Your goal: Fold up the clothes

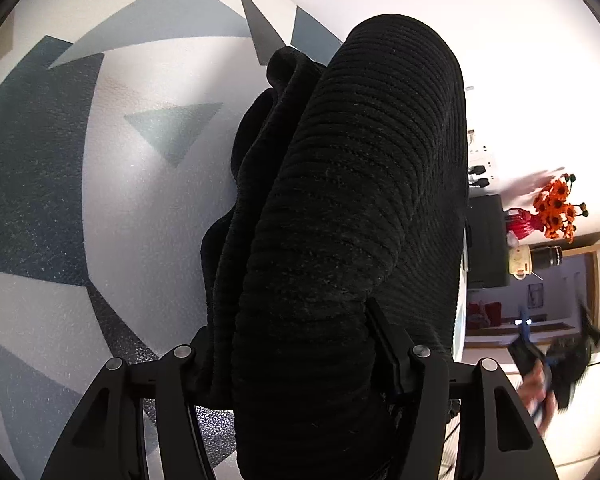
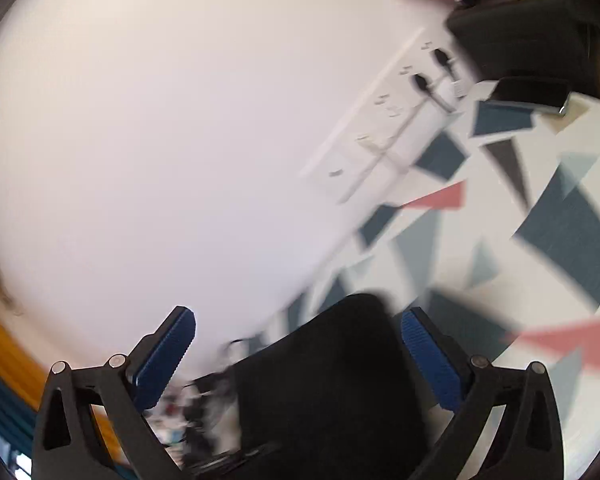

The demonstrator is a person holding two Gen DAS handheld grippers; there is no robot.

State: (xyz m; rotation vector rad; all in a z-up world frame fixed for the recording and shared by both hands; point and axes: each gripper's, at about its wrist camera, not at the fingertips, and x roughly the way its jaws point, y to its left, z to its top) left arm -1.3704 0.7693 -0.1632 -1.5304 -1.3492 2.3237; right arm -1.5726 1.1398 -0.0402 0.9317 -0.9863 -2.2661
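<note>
Black ribbed knit garment, bunched into thick folds, is hanging lengthwise above the geometric-patterned tabletop, its long axis running away from the camera. The left gripper is pinching its near end. The right gripper is standing spread wide, pads clear of the garment between them.
</note>
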